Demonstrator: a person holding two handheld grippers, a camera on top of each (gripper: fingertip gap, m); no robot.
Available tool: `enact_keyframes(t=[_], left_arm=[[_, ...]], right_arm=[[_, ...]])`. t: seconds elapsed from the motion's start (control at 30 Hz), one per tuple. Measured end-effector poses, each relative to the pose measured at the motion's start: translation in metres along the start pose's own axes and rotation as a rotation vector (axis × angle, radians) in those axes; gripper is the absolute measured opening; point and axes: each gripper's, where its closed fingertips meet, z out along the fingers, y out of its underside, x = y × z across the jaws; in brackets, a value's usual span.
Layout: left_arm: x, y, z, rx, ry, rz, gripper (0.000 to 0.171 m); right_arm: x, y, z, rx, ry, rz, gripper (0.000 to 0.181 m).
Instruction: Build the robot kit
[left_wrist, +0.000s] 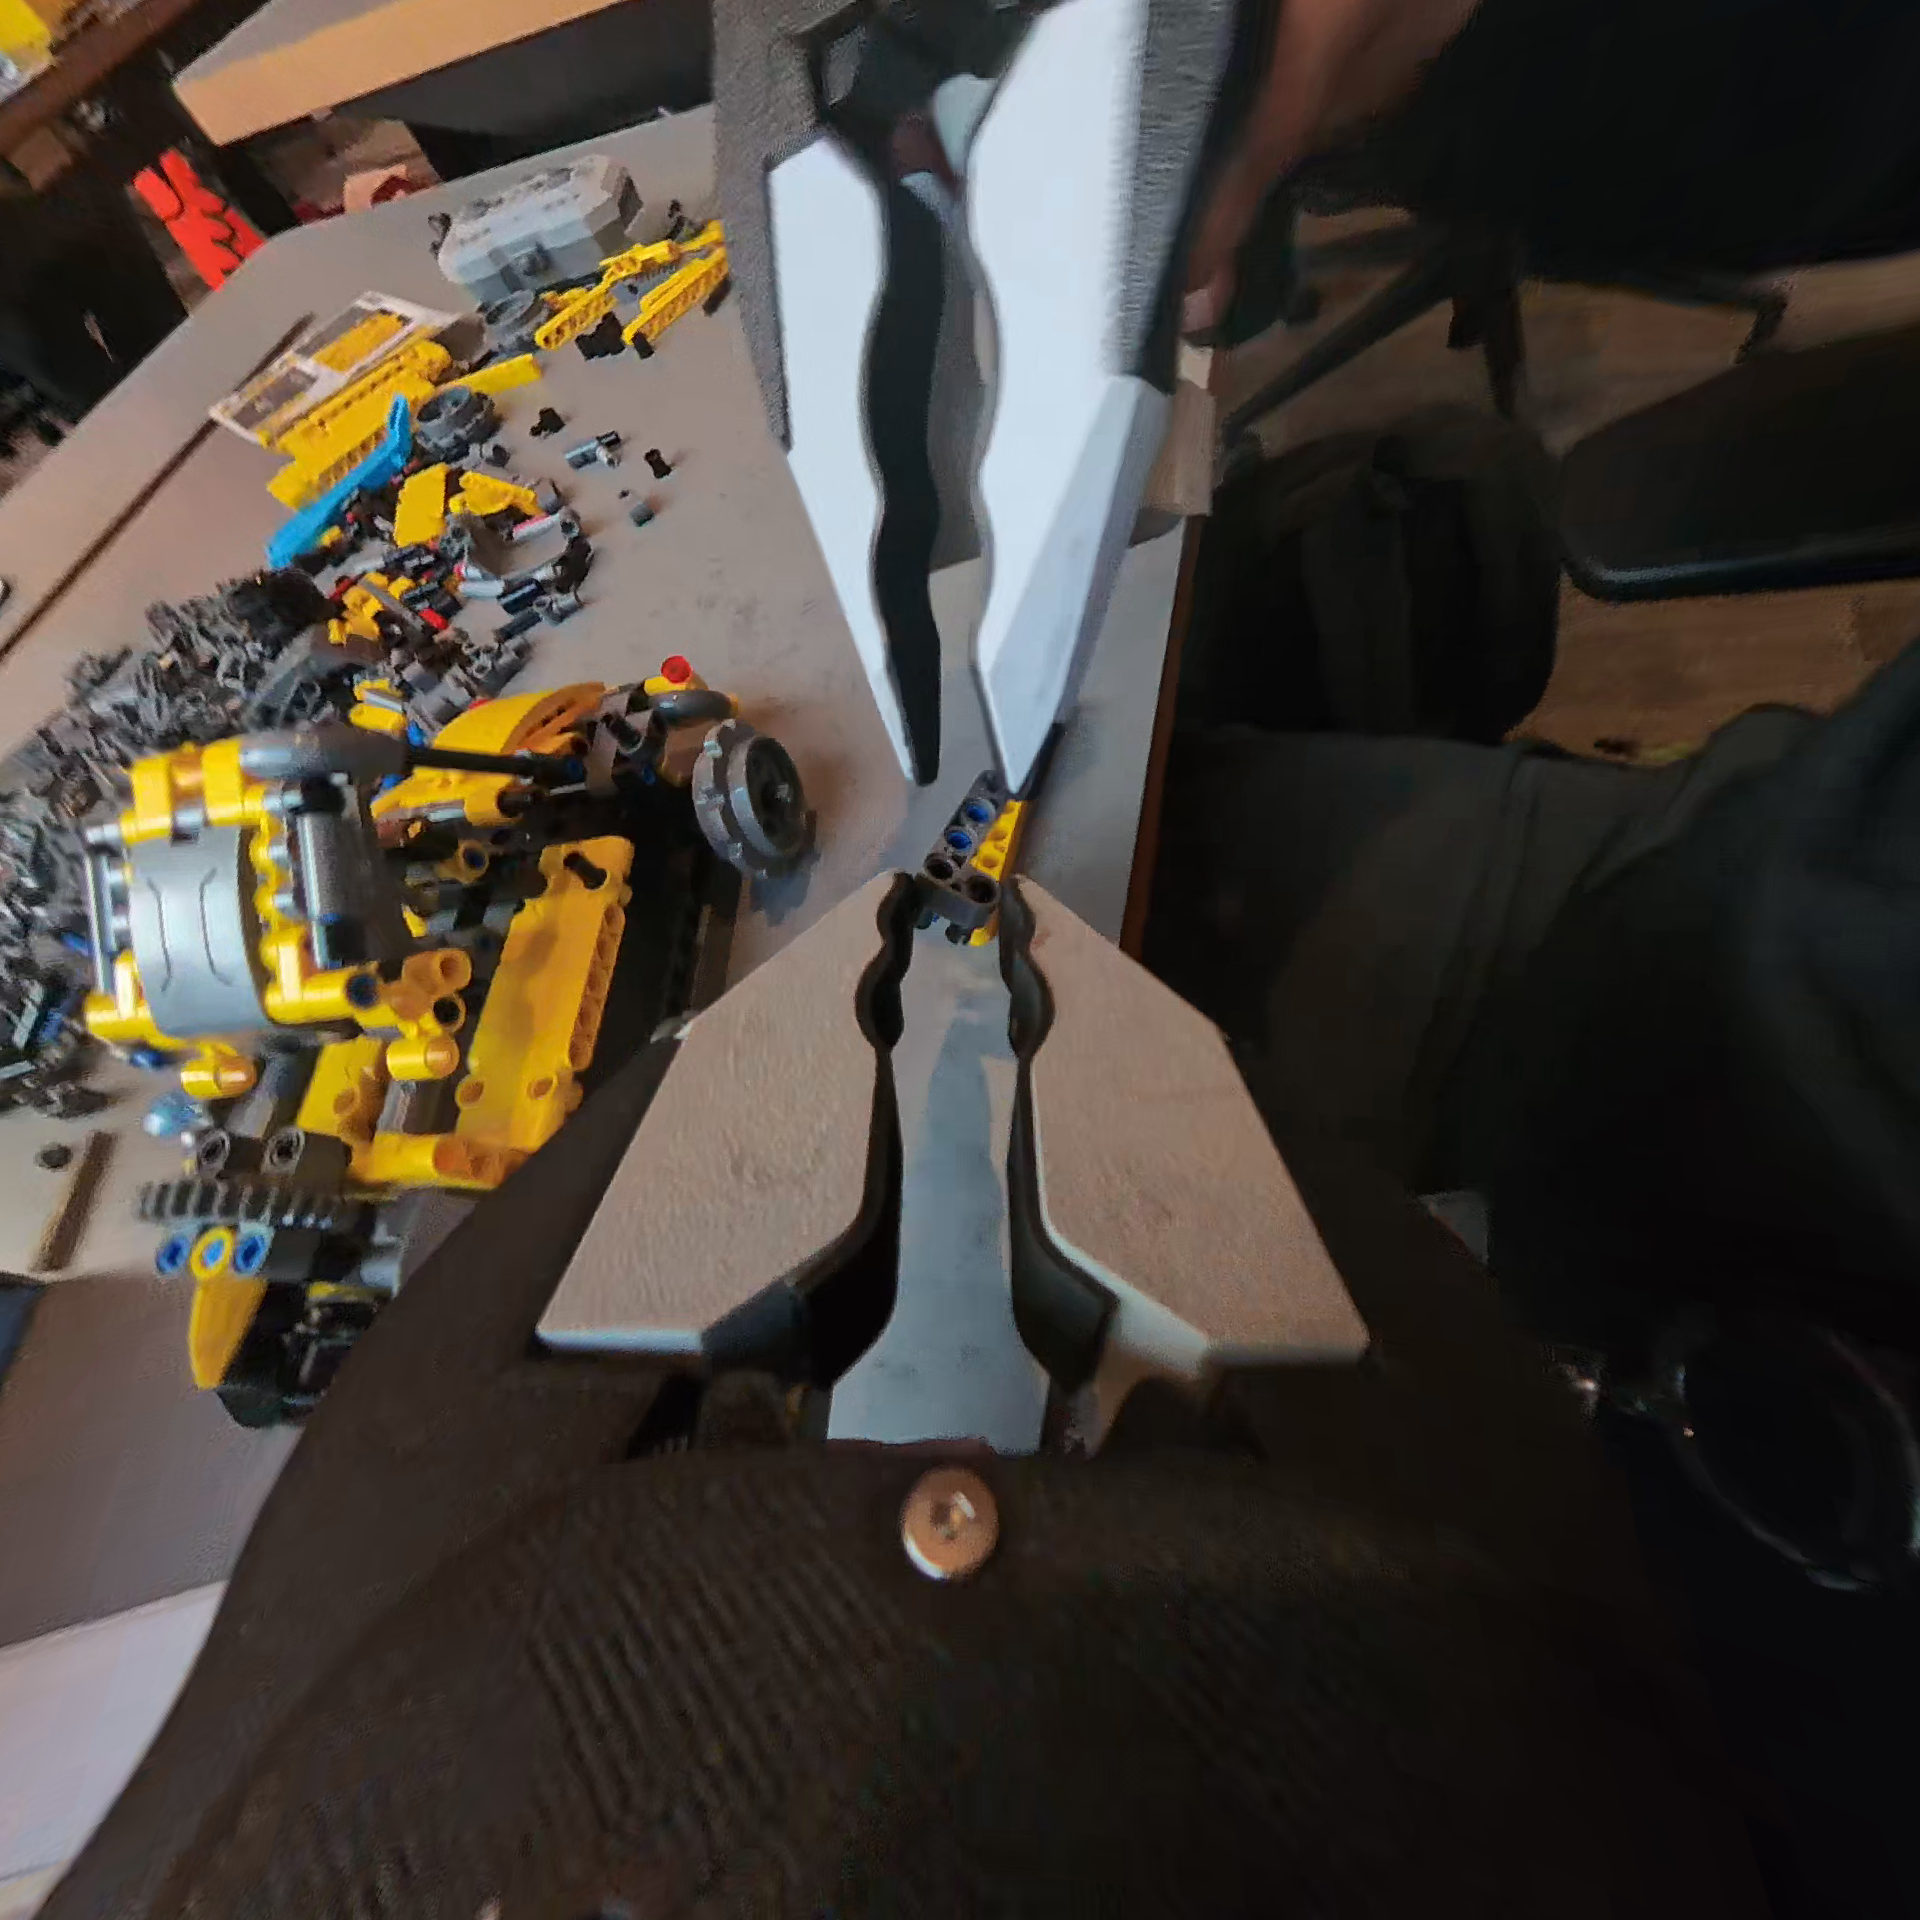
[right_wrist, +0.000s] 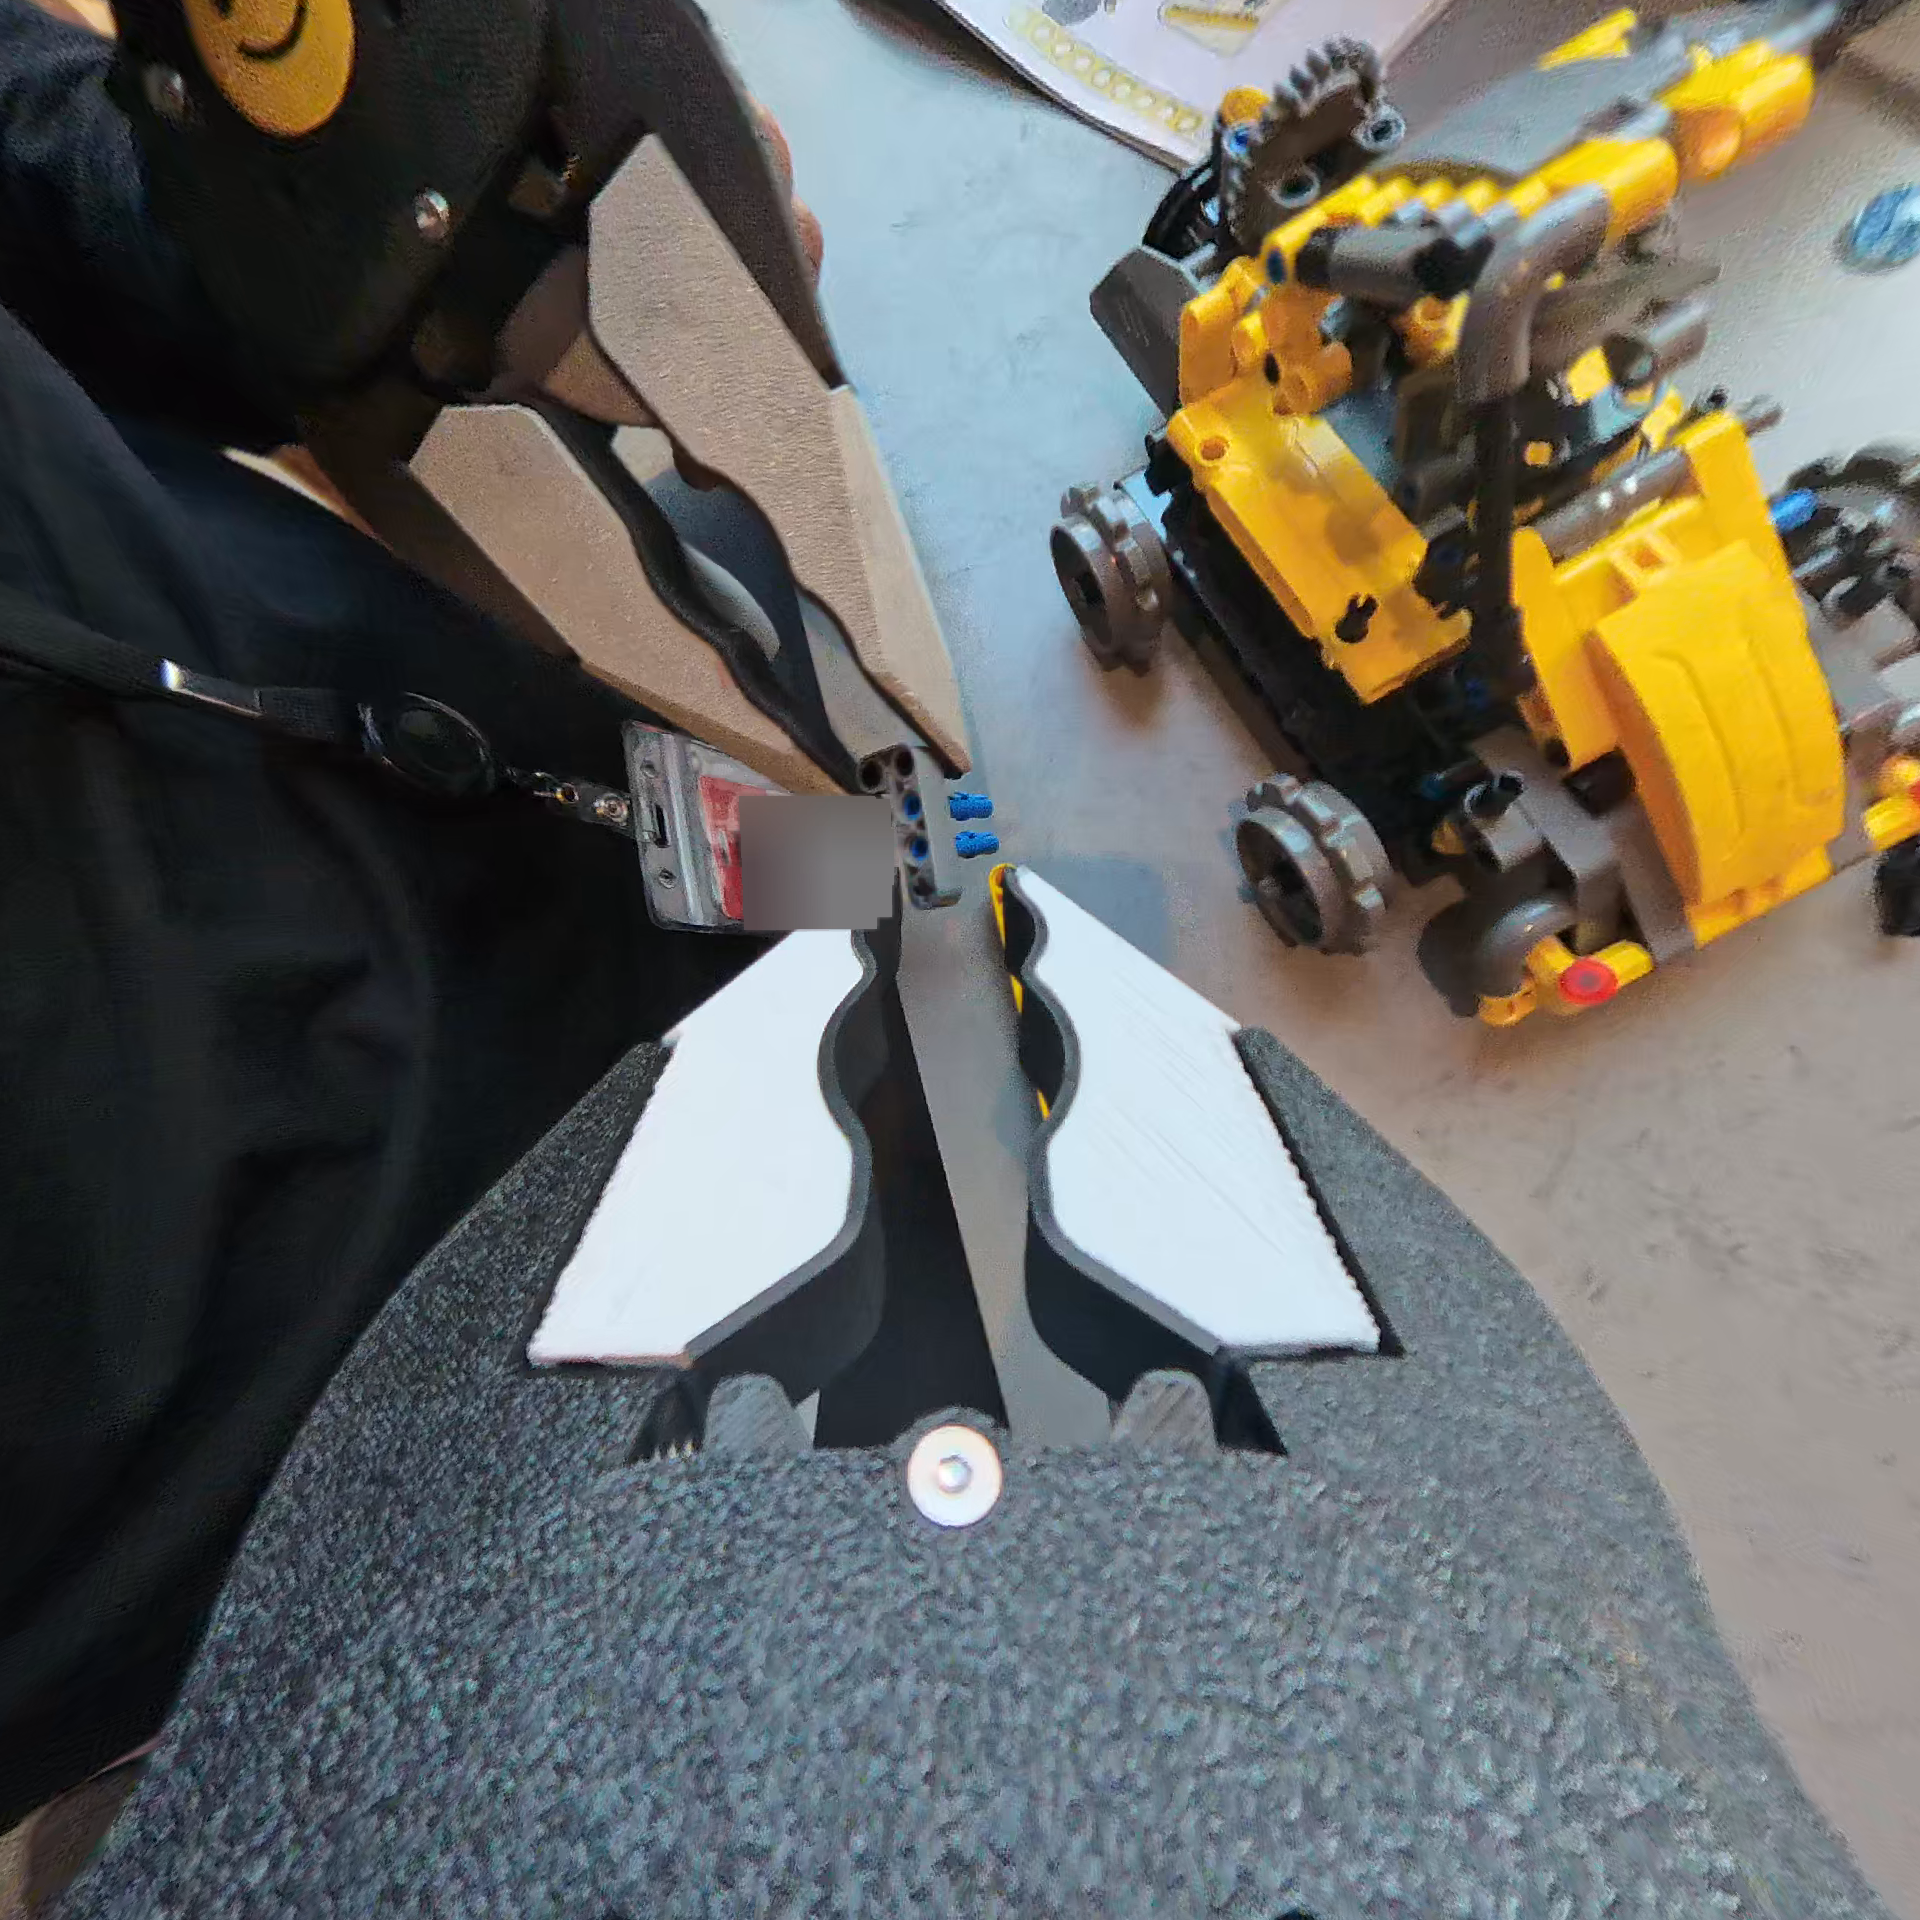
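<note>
Left gripper, tan-faced fingers with black wavy pads, is pinching one end of a short dark grey plastic beam with round pin holes. The beam sits right at its fingertips, sticking out ahead of them, above the grey tabletop near the table's edge. Two blue pins poke out of the beam's side toward the right gripper; the right wrist view shows them best.

Right gripper, white-faced fingers with black pads, comes in from the opposite side, tips almost nose to nose with the left gripper's. Its fingers are close together with a narrow gap between them. A thin yellow plastic strip lies against the inner pad of one finger; the left wrist view shows a yellow piece at that tip too, just beside the grey beam. Cannot tell whether both pads actually clamp it, or whether yellow and grey are touching.

Pose: the two grippers face each other roughly in line. In the right wrist view the left gripper enters from upper left, angled down toward the beam. In the left wrist view a hand grips the right gripper's body at the top, blurred.

Away from the left gripper, on the far side from the table edge: a part-built yellow and grey brick vehicle with grey toothed wheels, then a scatter of loose yellow, black and blue parts and a printed booklet beyond. Person's dark clothing and a lanyard with a clear badge holder sit behind the beam in the right wrist view.
</note>
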Motion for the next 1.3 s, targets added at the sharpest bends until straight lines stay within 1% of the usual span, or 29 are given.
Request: enact_keyframes(t=[0.1, 0.2, 0.3, 0.43, 0.53, 0.63, 0.9, 1.07, 1.2, 1.3], left_arm=[[-0.003, 0.001, -0.003, 0.031, 0.019, -0.115, 0.014], [-0.006, 0.002, -0.007, 0.052, 0.018, -0.181, 0.014], [-0.006, 0.001, -0.01, 0.075, 0.021, -0.214, 0.014], [-0.005, -0.001, -0.01, 0.095, 0.013, -0.214, 0.014], [-0.005, -0.004, -0.011, 0.121, 0.007, -0.222, 0.014], [-0.008, -0.005, -0.013, 0.137, -0.007, -0.235, 0.014], [-0.01, -0.006, -0.017, 0.164, -0.022, -0.222, 0.014], [-0.007, -0.008, -0.018, 0.176, -0.029, -0.179, 0.014], [-0.006, -0.011, -0.02, 0.176, -0.04, -0.129, 0.014], [-0.009, -0.012, -0.022, 0.18, -0.05, -0.124, 0.014]], right_arm=[[0.004, -0.003, 0.0, -0.004, 0.087, -0.086, 0.019], [0.003, -0.006, -0.002, 0.013, 0.12, -0.107, 0.019], [-0.003, -0.014, -0.005, 0.066, 0.129, -0.155, 0.019], [-0.007, -0.019, -0.002, 0.093, 0.141, -0.183, 0.019], [-0.007, -0.016, 0.002, 0.093, 0.164, -0.213, 0.009], [-0.007, -0.015, 0.001, 0.11, 0.164, -0.201, 0.015], [-0.003, -0.017, -0.008, 0.167, 0.181, -0.178, 0.014], [-0.011, -0.026, -0.012, 0.228, 0.169, -0.223, 0.017], [-0.014, -0.031, -0.01, 0.244, 0.167, -0.257, 0.017], [-0.013, -0.034, -0.01, 0.26, 0.169, -0.273, 0.017]])
